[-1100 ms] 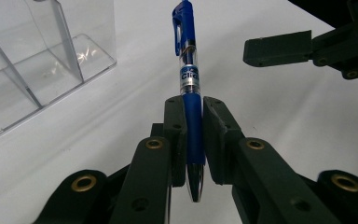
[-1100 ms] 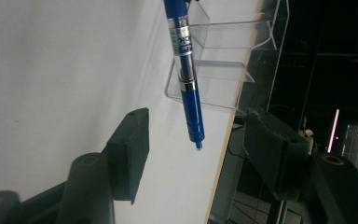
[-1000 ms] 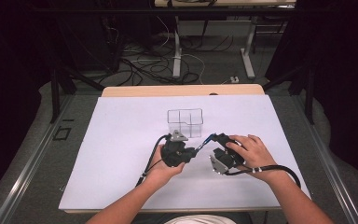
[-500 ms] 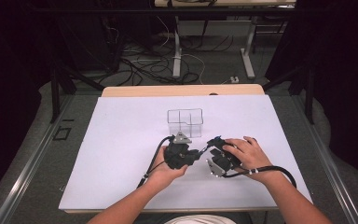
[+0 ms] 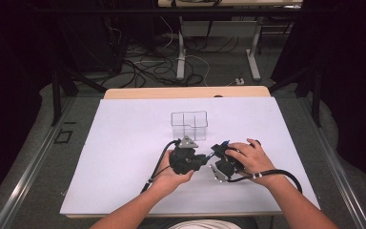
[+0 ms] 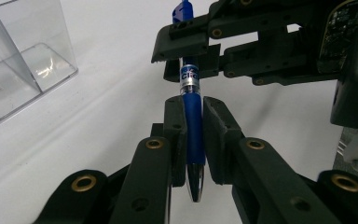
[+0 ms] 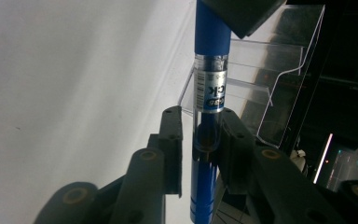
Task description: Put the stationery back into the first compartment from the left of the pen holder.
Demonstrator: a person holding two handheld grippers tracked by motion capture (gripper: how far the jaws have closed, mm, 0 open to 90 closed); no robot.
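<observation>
On the near half of the white table (image 5: pixel 124 157), just short of its middle: two hand-held grippers, tips meeting, one blue pen shared between them.

Left gripper (image 6: pixel 194 109): held in the left hand (image 5: pixel 169 174), pointing toward the right gripper. Jaws clamped on the pen (image 6: pixel 193 126), pads pressed flat against both sides of the blue grip section. Metal tip of the pen points back toward the gripper body, between the jaw arms.

Pen, left gripper view: blue barrel, clear band with a silver and blue label, blue clip end farthest off. It is lifted off the table.

Right gripper (image 7: pixel 200 133): held in the right hand (image 5: pixel 250 157), cable trailing off over the wrist. Jaws have just been closing, pen (image 7: pixel 207 93) between them at the clear labelled section. One pad lies against the barrel; on the other side a narrow gap shows, so the grip is not complete.

Beyond the grippers: clear box (image 5: pixel 189 125) with inner dividers, standing near the middle of the table, just past the gripper tips and apart from them.

Past the table's far edge: floor with loose cables (image 5: pixel 147 62).
</observation>
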